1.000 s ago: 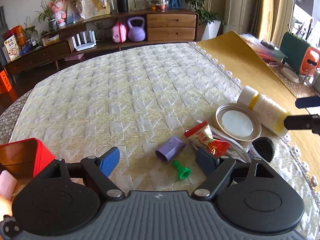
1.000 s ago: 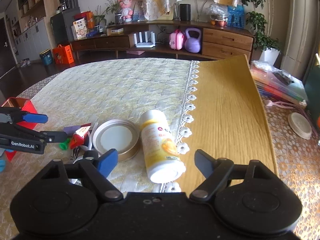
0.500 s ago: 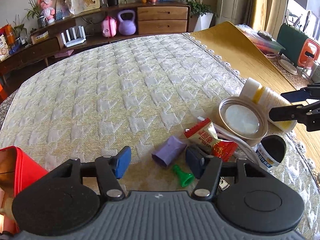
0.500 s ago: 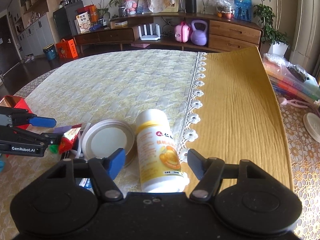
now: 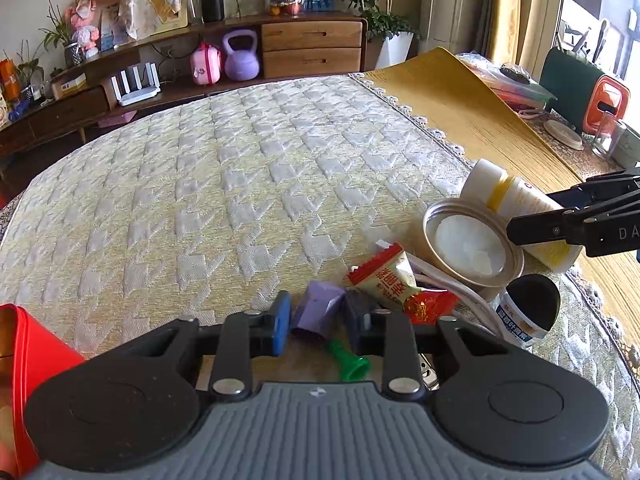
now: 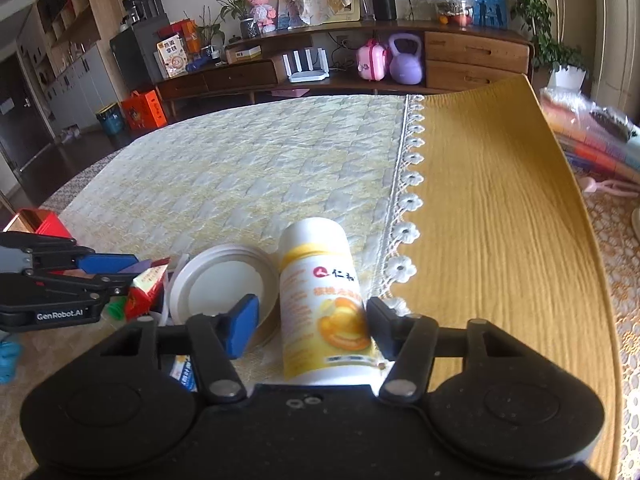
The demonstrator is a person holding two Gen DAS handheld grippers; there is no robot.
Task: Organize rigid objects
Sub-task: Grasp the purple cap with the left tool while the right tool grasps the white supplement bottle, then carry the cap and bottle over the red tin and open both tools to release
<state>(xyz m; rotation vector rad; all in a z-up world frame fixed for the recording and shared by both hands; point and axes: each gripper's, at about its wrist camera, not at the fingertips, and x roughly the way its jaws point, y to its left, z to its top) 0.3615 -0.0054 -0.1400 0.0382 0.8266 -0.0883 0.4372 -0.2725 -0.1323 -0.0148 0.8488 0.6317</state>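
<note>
Purple piece (image 5: 318,312) pinched in left tongs (image 5: 318,322); right tongs (image 6: 312,326) open round bottle (image 6: 324,300), lid (image 6: 222,280) alongside.

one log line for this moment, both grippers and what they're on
left gripper: jaws around purple piece, contact unclear | right gripper: jaws open around bottle | lid beside bottle
</note>
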